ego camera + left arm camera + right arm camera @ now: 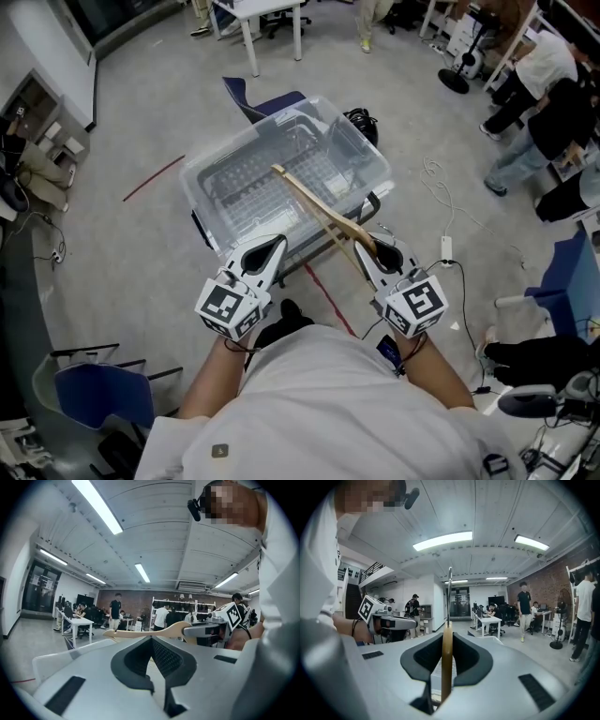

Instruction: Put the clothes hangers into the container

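A wooden clothes hanger (pixel 323 211) slants from my right gripper (pixel 367 251) out over the clear plastic container (pixel 202 178) on the floor ahead. My right gripper is shut on the hanger's near end. In the right gripper view the hanger (pixel 447 663) stands edge-on between the pads, its metal hook (pixel 449 592) pointing up. My left gripper (pixel 277 244) hovers at the container's near edge, shut and holding nothing. From the left gripper view, the hanger (pixel 154 632) runs across just beyond my left gripper (pixel 151 641), with the right gripper (pixel 211 630) at its right end.
A blue chair (pixel 248 94) and a black bag (pixel 361 122) sit behind the container. A red tape line (pixel 150 178) and a white cable (pixel 441 187) lie on the floor. People (pixel 553 84) stand at the right, near a fan (pixel 459 66). Another blue chair (pixel 103 394) is at my lower left.
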### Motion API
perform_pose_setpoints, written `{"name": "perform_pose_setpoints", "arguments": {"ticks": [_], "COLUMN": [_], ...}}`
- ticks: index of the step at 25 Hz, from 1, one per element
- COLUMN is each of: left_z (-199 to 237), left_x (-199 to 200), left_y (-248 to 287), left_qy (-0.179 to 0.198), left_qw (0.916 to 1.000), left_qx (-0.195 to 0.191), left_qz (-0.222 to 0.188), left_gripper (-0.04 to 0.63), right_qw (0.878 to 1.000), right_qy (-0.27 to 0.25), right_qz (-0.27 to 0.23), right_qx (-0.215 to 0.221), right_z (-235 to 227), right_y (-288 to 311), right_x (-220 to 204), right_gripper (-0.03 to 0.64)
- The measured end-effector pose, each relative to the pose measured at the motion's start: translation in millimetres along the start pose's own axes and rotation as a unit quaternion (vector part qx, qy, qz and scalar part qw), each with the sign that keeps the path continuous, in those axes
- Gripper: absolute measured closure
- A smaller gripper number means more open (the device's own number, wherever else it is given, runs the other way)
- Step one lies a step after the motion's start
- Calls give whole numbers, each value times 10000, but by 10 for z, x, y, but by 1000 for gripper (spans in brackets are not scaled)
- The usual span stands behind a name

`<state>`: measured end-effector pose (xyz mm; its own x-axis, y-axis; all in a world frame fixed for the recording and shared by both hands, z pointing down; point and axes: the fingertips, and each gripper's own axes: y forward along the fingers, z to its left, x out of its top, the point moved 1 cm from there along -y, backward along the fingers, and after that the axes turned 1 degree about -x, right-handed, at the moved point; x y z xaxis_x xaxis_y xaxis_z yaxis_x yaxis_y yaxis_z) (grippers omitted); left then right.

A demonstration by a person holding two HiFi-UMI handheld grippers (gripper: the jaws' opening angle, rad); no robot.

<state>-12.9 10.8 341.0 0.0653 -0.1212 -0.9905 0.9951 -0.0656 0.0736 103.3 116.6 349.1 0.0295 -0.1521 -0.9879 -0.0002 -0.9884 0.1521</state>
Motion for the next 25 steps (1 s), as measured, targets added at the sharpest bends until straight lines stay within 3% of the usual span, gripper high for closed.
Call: {"name": "perform_pose_setpoints", "arguments": {"ticks": [15, 25], "left_z": [1167, 1657], "left_x": [47, 101], "left_y": [-267, -337], "left_qy": [-100, -269], "left_qw": [9996, 9956], "left_qx": [263, 897], "left_qz": [0, 21], "left_gripper": [580, 580], "right_qw": [9987, 9924], "right_qy": [-216, -349], "right_qz": [78, 285], "right_qx": [447, 1144], "right_z": [272, 285], "right_y": [1361, 2045], "right_x": [242, 335], "right_gripper": [549, 549]}}
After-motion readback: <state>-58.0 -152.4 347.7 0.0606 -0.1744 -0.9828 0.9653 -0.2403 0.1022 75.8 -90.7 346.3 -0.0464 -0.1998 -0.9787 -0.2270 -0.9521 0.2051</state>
